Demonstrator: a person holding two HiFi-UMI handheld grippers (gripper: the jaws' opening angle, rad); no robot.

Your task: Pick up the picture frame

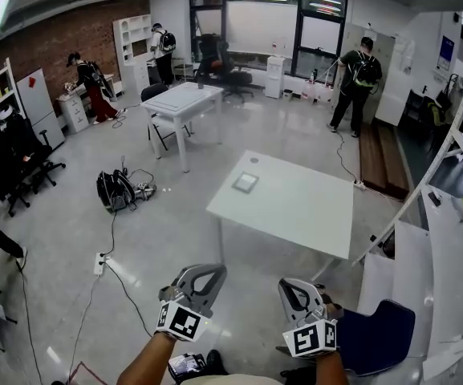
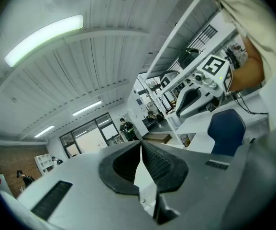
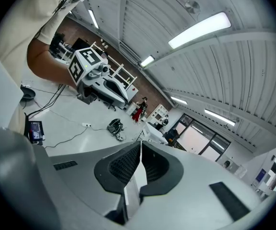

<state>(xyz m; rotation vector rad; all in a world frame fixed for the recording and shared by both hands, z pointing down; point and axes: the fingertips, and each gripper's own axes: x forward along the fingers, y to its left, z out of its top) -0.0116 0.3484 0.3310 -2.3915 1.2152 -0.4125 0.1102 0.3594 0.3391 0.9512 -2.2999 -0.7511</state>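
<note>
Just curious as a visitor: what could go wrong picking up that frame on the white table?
The picture frame lies flat on the white table, leaving little edge to pinch. The left hand-held gripper and right hand-held gripper are shut and far off. The floor cable could trip the person.

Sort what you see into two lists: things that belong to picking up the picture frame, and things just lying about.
Belongs: picture frame; white table under it; left claw; right claw, both shut.
Lying about: backpack; power strip; blue chair; far table.
</note>
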